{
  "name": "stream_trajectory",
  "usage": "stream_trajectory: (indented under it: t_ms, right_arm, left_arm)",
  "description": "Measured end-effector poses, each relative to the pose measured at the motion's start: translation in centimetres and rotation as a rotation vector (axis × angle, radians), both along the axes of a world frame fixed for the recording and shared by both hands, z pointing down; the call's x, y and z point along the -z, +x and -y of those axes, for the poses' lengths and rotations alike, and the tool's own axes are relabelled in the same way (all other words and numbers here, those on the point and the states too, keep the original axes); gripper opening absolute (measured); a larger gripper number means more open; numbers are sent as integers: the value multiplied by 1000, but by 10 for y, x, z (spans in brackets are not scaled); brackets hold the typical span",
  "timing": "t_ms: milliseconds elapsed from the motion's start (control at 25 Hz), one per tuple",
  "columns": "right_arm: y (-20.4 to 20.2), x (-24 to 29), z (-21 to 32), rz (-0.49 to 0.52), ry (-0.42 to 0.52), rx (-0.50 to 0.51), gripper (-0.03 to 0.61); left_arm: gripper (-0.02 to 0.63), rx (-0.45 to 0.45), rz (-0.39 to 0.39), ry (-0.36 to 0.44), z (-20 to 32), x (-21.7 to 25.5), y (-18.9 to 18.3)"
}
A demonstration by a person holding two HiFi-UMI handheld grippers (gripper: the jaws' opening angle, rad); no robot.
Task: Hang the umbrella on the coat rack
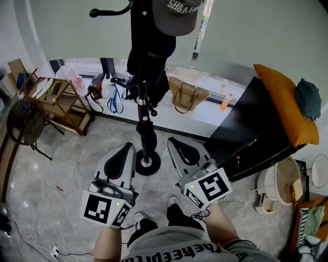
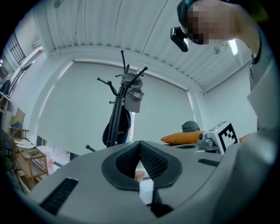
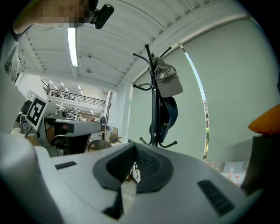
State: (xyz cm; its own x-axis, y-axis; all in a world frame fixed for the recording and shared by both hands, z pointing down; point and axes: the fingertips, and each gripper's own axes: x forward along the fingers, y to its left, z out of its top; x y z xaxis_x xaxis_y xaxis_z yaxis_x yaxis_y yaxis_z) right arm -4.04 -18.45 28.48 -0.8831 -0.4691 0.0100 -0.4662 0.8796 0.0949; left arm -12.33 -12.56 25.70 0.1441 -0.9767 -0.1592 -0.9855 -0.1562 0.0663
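Observation:
The black coat rack (image 1: 140, 77) stands straight ahead, its round base (image 1: 147, 164) on the grey floor between my two grippers. A grey cap (image 1: 177, 15) hangs at its top and a dark navy item (image 1: 154, 64) hangs below it. A slim black thing (image 1: 146, 134) hangs low along the pole; I cannot tell whether it is the umbrella. My left gripper (image 1: 127, 147) and right gripper (image 1: 175, 139) point at the rack, both shut with nothing between the pads. Both gripper views show the coat rack (image 2: 117, 118) (image 3: 154, 109) beyond the left gripper (image 2: 140, 144) and right gripper (image 3: 134, 145).
A wooden shelf (image 1: 57, 102) and a round dark chair (image 1: 23, 123) stand at the left. Bags, among them a tan handbag (image 1: 187, 94), line the window sill. A black cabinet (image 1: 246, 140) with an orange cushion (image 1: 284, 102) stands at the right. A person's legs show below.

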Motion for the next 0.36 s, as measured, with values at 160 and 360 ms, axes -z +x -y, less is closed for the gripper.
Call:
stream_trajectory:
  t_ms: [160, 360]
  right_arm:
    - [1, 1, 0, 6, -3, -6, 11]
    - [2, 1, -3, 9, -3, -14, 11]
  left_arm:
    - [15, -3, 0, 0, 0, 0, 0]
    - [15, -10, 2, 1, -1, -1, 1]
